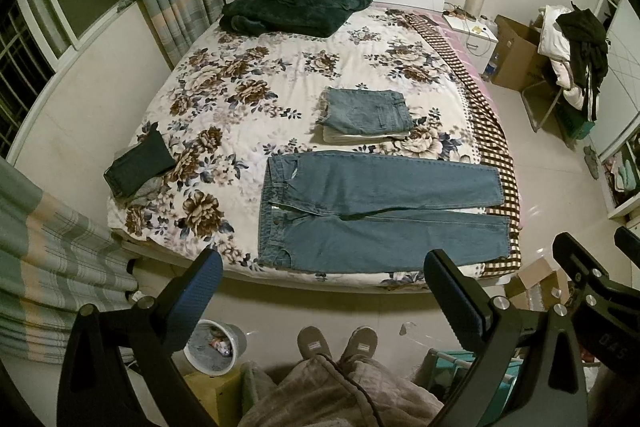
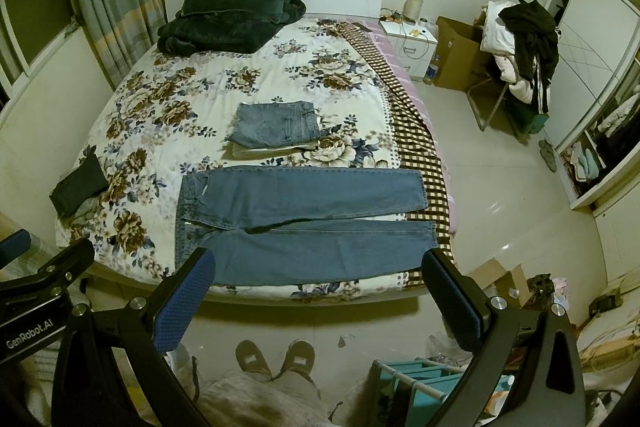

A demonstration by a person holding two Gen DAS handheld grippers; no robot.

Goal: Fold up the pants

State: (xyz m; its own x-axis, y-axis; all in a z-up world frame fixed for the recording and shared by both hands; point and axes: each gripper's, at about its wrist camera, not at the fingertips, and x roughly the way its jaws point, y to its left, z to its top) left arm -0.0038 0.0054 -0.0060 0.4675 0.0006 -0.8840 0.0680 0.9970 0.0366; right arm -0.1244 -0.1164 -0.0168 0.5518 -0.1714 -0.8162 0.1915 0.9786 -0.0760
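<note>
Bare quilt (image 1: 248, 131) left of jeans (image 1: 380, 211); folded stack (image 1: 366, 115) just behind.

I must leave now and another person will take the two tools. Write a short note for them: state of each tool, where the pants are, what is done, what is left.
Left tool: open, holds nothing, in the air before the bed.
Right tool: open, holds nothing, also short of the bed.
Jeans: spread flat along the near edge of the bed, waist to the left, legs to the right, slightly apart.
Done: one pair of folded jeans lies on a pale folded piece behind them; dark pants lie folded at the left edge.
Left: fold the flat jeans; no fold is made yet.
</note>
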